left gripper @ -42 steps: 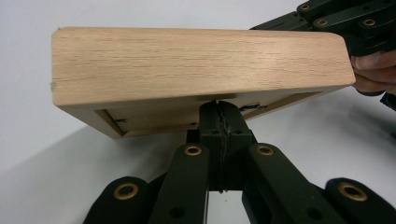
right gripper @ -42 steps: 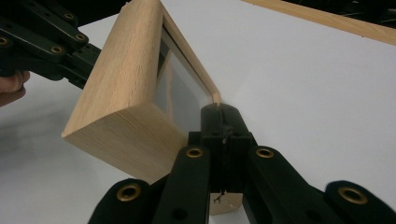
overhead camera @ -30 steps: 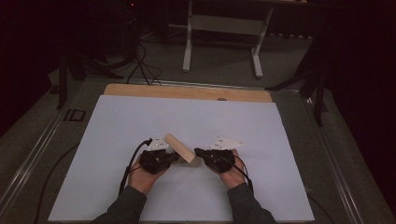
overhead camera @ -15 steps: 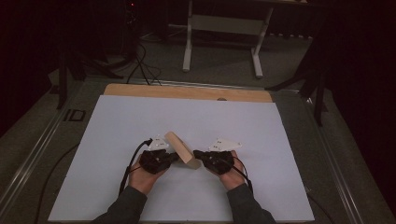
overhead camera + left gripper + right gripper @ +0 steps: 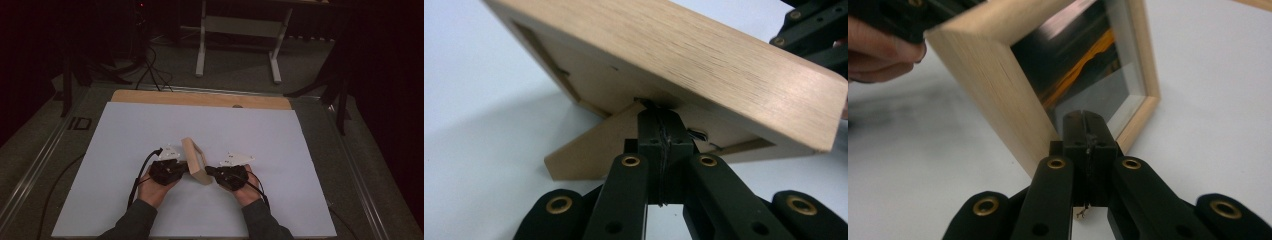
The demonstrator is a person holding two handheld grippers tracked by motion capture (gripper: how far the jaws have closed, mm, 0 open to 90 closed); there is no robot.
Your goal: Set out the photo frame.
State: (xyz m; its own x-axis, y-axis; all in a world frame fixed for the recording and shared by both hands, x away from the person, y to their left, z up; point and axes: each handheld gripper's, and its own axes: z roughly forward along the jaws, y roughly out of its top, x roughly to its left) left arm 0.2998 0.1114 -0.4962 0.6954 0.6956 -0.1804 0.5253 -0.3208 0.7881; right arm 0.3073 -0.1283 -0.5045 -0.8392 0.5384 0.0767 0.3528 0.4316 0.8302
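Nearest, at six o'clock in the high view, two sleeved forearms enter over the white sheet (image 5: 125, 130). The left hand (image 5: 150, 187) carries the left gripper (image 5: 184, 168); the right hand (image 5: 247, 187) carries the right gripper (image 5: 210, 171). Both claws are fully closed, jaws pressed flat together with nothing between them.

Between the two tips, slightly toward twelve o'clock from the hands, stands the wooden picture frame (image 5: 195, 161), tilted and propped on its rear stand on the sheet.

In the left gripper view, the closed tip (image 5: 659, 117) touches the frame's back (image 5: 684, 55) where the stand (image 5: 589, 150) hinges. In the right gripper view, the closed tip (image 5: 1087, 125) sits against the glazed front (image 5: 1083, 65), at its lower edge.

Farther, at twelve o'clock, the wooden table edge (image 5: 200, 98) shows beyond the sheet. Beyond that, a grey-legged stand (image 5: 240, 30) sits on dark floor, with cables (image 5: 150, 70) at eleven o'clock.
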